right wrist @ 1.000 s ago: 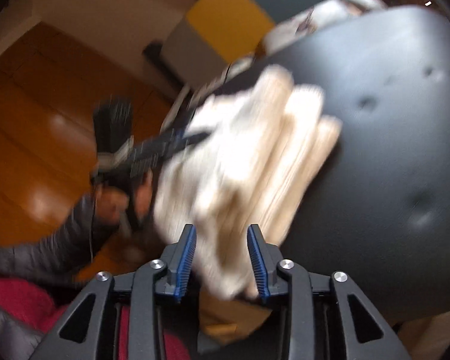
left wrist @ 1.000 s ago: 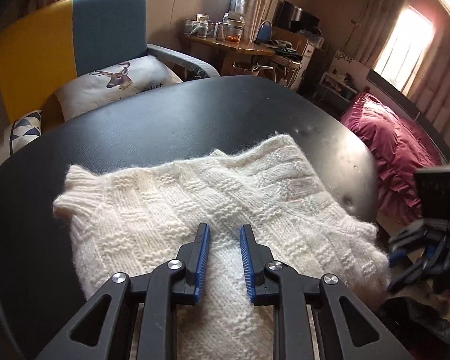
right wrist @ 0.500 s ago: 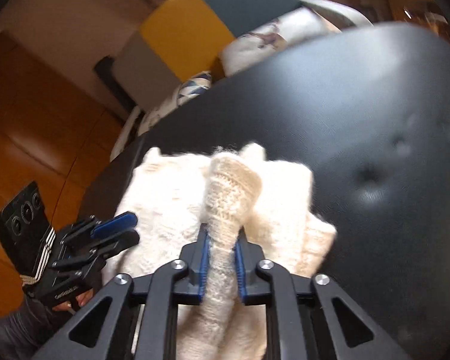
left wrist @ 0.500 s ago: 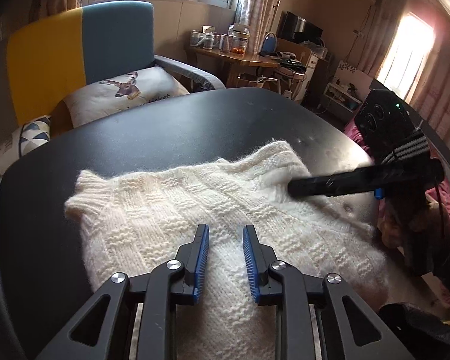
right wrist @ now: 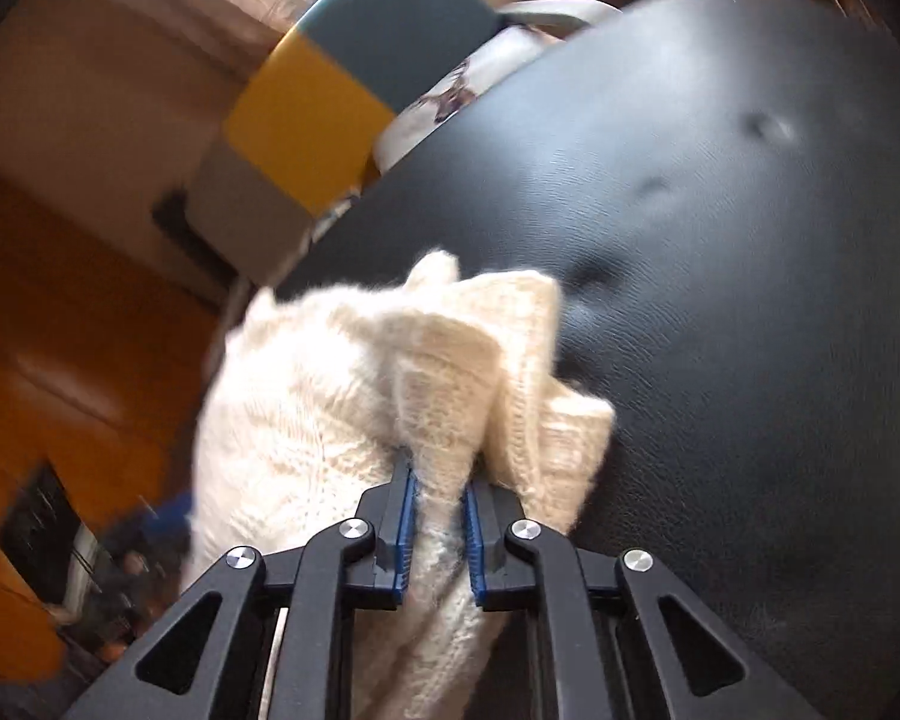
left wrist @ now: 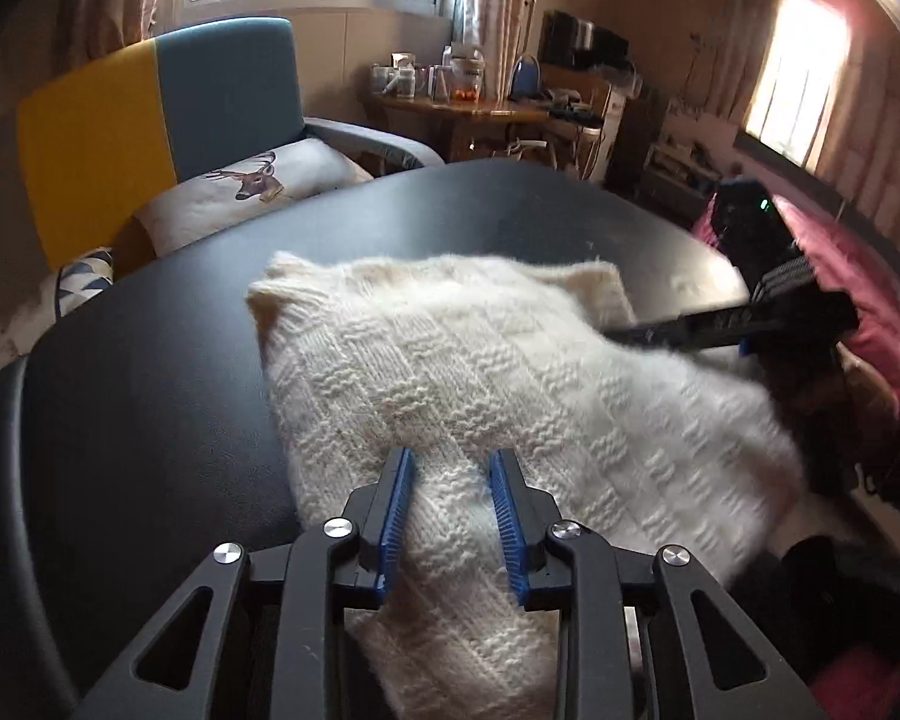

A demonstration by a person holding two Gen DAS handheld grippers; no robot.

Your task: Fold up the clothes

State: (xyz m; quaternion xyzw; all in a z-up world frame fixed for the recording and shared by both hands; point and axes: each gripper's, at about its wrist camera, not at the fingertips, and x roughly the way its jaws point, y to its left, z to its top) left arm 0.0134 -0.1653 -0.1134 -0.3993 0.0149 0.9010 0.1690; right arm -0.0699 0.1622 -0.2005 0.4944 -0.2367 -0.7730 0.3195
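A cream knitted sweater (left wrist: 480,372) lies on a black padded table (left wrist: 150,396). My left gripper (left wrist: 450,474) is over its near edge, jaws apart, with knit lying between the blue pads; nothing is pinched. My right gripper (right wrist: 438,480) is shut on a bunched fold of the sweater (right wrist: 342,408) and holds it lifted off the table (right wrist: 720,240). In the left wrist view the right gripper (left wrist: 624,333) reaches in from the right onto the sweater's far right edge.
A yellow and blue armchair (left wrist: 150,114) with a deer cushion (left wrist: 252,180) stands behind the table. A cluttered wooden desk (left wrist: 480,108) is at the back. A pink bed (left wrist: 858,300) lies to the right. Orange wood floor (right wrist: 60,330) is beyond the table's edge.
My right gripper closed on the sweater's edge and has pulled it up and across, bunching the knit. The sweater shifted right on the table. My left gripper stayed open over the near edge.
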